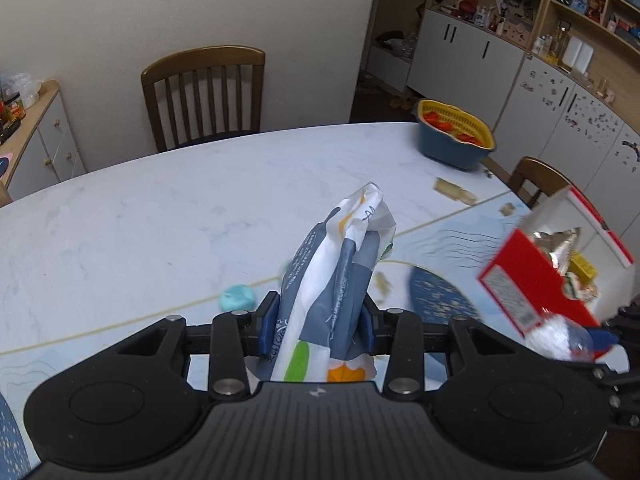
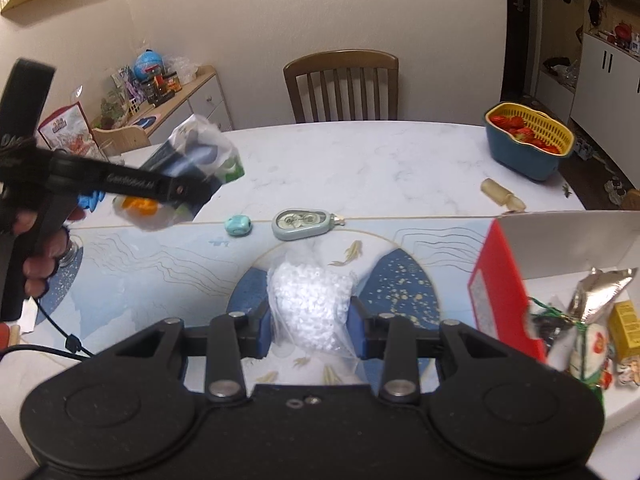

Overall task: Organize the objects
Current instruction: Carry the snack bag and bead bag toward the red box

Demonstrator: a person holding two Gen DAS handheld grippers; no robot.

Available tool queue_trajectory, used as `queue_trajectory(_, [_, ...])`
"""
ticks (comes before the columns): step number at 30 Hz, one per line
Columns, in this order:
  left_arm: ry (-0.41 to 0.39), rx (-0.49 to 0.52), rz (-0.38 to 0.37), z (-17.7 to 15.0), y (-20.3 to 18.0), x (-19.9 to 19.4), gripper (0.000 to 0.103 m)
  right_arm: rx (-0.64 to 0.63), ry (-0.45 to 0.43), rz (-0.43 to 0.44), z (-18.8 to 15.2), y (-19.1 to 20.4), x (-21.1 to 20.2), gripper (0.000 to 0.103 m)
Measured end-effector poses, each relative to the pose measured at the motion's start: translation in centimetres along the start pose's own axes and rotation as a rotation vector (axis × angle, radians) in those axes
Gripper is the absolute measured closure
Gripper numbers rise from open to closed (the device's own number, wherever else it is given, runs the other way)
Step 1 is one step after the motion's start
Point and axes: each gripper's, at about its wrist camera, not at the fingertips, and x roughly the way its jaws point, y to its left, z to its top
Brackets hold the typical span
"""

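Observation:
My left gripper [image 1: 320, 320] is shut on a white, grey and blue printed packet [image 1: 332, 280], held up above the table. The right wrist view shows the same packet [image 2: 200, 152] at the left, in the left gripper [image 2: 188, 192] held by a hand. My right gripper [image 2: 310, 332] is shut on a clear bag of white beads [image 2: 312, 308], also lifted. An open red box [image 2: 504, 300] with snack packets inside stands at the right; in the left wrist view the red box [image 1: 532, 280] is at the right too. On the table lie a teal eraser [image 2: 239, 226] and a correction tape [image 2: 304, 222].
A blue basket with a yellow strainer of red fruit [image 2: 528, 140] stands at the far right of the white table [image 2: 360, 160]. A small beige roller [image 2: 502, 194] lies near it. A blue patterned mat [image 2: 160, 264] covers the near side. A wooden chair [image 2: 342, 84] stands behind the table.

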Motion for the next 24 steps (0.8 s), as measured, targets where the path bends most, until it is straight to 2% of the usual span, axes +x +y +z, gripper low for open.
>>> queue_trajectory(6, [0.014, 0.008, -0.013, -0.3, -4.2, -1.6, 0.064, 0.002, -0.018, 0.007, -0.4, -2.7, -2.3, 0.068])
queue_trajectory(11, [0.035, 0.009, -0.059, -0.3, -8.3, -1.9, 0.064, 0.014, -0.028, 0.012, -0.7, -5.6, -4.1, 0.068])
queue_trajectory(24, [0.072, 0.035, -0.125, 0.2, -20.2, 0.5, 0.064, 0.032, -0.048, -0.008, -2.1, -14.3, -7.3, 0.068])
